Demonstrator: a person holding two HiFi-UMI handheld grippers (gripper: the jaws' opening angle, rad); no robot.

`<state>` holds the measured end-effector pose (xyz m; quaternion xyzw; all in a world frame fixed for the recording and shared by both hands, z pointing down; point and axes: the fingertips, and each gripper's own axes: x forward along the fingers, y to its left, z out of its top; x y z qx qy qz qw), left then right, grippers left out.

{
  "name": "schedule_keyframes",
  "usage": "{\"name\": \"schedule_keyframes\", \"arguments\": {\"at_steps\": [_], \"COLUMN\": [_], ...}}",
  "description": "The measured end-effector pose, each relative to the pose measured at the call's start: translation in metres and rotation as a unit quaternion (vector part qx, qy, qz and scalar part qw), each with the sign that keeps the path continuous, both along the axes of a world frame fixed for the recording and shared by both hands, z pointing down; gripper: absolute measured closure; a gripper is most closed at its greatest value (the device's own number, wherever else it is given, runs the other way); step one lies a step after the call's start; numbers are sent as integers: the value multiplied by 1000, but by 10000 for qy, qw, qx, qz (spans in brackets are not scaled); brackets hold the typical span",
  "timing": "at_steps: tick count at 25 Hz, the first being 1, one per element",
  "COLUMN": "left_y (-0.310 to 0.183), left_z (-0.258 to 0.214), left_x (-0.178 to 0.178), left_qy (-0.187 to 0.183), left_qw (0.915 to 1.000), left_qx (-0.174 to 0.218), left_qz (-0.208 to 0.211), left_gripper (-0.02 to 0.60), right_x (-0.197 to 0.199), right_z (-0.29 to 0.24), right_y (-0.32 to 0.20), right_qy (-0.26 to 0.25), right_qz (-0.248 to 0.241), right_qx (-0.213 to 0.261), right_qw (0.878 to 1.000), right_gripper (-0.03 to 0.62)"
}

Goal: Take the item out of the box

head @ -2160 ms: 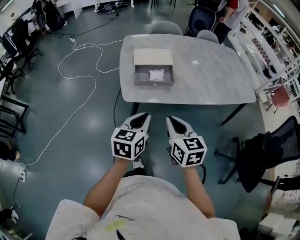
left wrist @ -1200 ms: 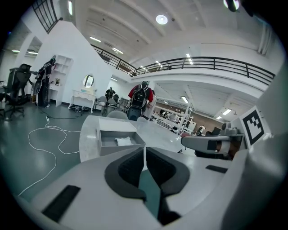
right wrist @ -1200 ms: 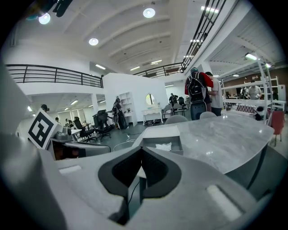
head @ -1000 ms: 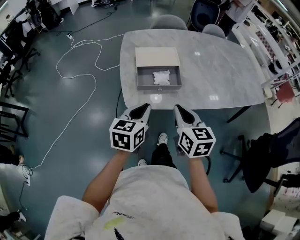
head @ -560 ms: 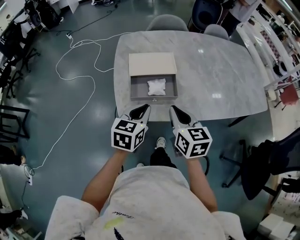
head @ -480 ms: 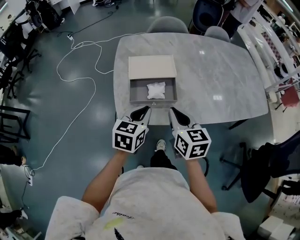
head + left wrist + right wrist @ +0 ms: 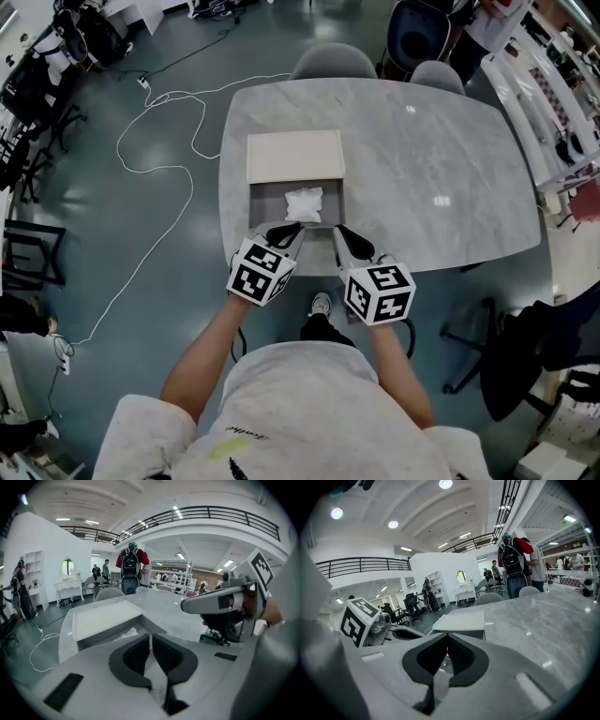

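The person has walked up to the worktop (image 7: 422,178). Two seconds ago both grippers hung over the floor, well apart from the table edge. Now the left gripper (image 7: 292,228) and the right gripper (image 7: 341,231) are at its near edge, in the lower middle of the head view. Their tips reach just to the near wall of the box (image 7: 254,203). The jaws of both have stayed pressed together and hold nothing; each gripper view shows only a thin seam between the two dark pads.

Just behind the tips lies the grey open tray of the box. Inside it, near the middle, is the item, a small white crumpled pouch (image 7: 304,202). The left gripper view shows a white part of it (image 7: 125,634) in front of the cream cover (image 7: 293,157), which touches the far side of the tray. Box and pouch have not moved on the worktop.

I judge that the approach is almost finished but the grasp has not begun. One gripper must first open its jaws, then go down into the tray. The pouch looks soft and low, so the tray walls may hinder the jaws.
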<state>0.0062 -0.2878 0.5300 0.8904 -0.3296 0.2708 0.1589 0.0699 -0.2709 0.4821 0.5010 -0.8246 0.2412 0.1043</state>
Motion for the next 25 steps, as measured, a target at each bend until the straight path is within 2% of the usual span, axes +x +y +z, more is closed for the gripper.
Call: {"name": "schedule_keyframes", "arguments": {"at_steps": [10,13,18,21,25], "left_y": [-31,-39,-53,-55,-56], "left_z": [32,42,50,59,70], "left_x": [13,15,23,26,23], "left_qy": [-703,-1017,-1278,-1462,-1743], "left_qw": [9963,9926,9870,9812,9732], "left_qx": [-113,-119,-166,-294,-407], "left_qz": [471,647,956,1229,1442], "left_gripper": [558,557,554,498,494], "right_x": [18,23,33,36,41], "right_z": [6,7,8,10,11], "right_y": [-31,-39,-54,-61,-67], "right_qy": [-22,-23,-62,-82,-104], "right_qz": [-173,-219,-254,-306,-355], "right_qx": [-60,-60,-70,-78,-77], "right_qw": [9998,9997,9996,9995,9993], "right_gripper": [589,589,589,589,589]}}
